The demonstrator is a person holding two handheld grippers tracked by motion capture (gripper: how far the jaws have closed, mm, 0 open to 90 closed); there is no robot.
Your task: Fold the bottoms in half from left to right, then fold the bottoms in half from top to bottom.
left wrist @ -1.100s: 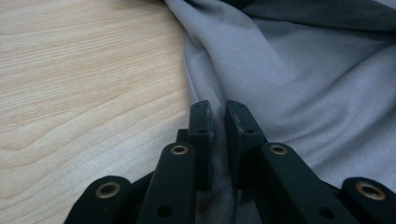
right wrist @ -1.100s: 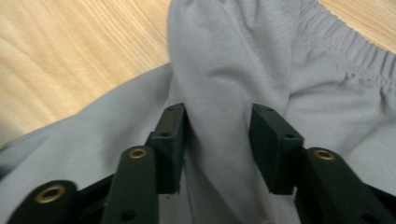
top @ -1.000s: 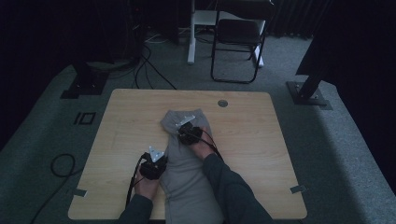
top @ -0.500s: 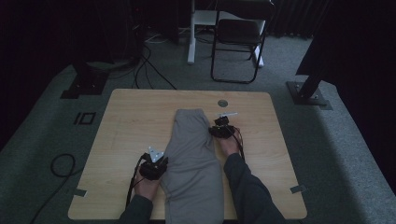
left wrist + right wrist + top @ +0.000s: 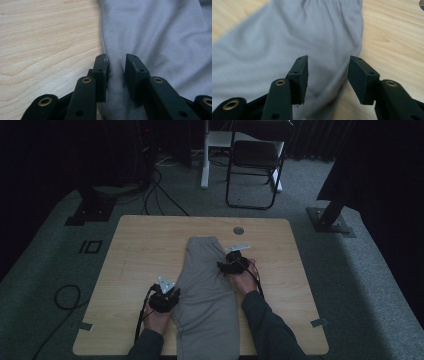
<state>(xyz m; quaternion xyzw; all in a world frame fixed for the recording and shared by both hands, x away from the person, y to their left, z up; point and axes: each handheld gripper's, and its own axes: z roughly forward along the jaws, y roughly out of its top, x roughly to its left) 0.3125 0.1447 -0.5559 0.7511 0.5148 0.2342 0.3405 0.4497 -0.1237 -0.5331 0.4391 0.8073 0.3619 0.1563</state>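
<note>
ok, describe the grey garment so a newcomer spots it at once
Start at the wooden table. Down its middle lies the grey garment, a long folded strip running from the near edge toward the far side, flanked by the left gripper and right gripper. It is the one soft, cloth item there.

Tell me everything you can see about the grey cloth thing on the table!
The grey garment looks like soft knit trousers, folded into one long narrow strip. Its gathered waistband end lies toward the far side of the wooden table; the near end runs over the table's front edge between the person's forearms. It lies flat with gentle wrinkles. The left gripper sits at its left edge with fabric between the open jaws; the right gripper, also open, is at its right edge. Both have just been opening.
</note>
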